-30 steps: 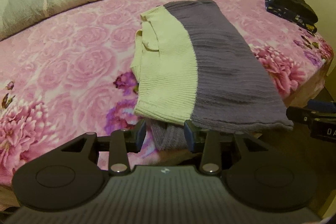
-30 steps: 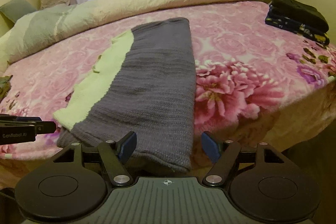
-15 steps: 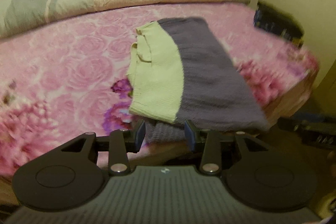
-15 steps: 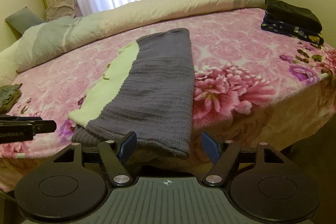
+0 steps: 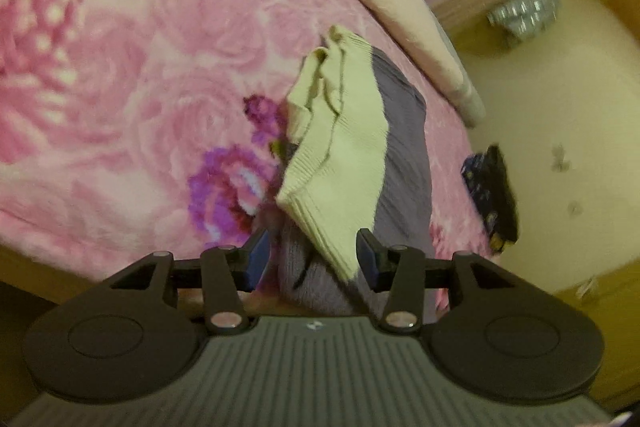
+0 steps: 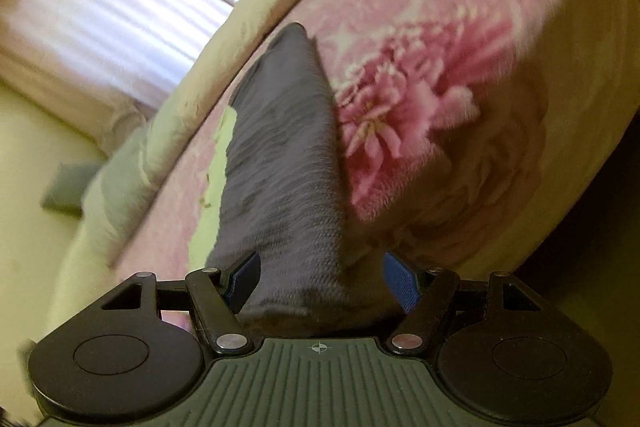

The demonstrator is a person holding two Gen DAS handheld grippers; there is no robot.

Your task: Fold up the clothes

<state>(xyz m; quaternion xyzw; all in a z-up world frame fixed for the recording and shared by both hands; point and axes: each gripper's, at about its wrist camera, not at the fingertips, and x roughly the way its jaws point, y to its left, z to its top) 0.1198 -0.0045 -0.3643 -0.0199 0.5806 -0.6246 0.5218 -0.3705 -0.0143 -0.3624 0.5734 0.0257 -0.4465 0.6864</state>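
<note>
A pink floral bed [image 5: 120, 75] stands before bright white curtains [image 6: 132, 11] and yellow walls [image 5: 560, 99].

Both views are taken low at the near edge of the pink floral-blanketed bed [image 5: 120, 75], looking forward across it, and both are strongly rolled and blurred. The folded purple and pale green knitted garment [image 5: 352, 155] is seen close up in each [image 6: 280, 163], as is the cream duvet roll [image 5: 400, 3] behind.

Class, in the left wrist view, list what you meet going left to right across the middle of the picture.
Pink floral blanket → pale green part of the sweater → purple-grey part of the sweater → dark folded clothes → yellow wall.
</note>
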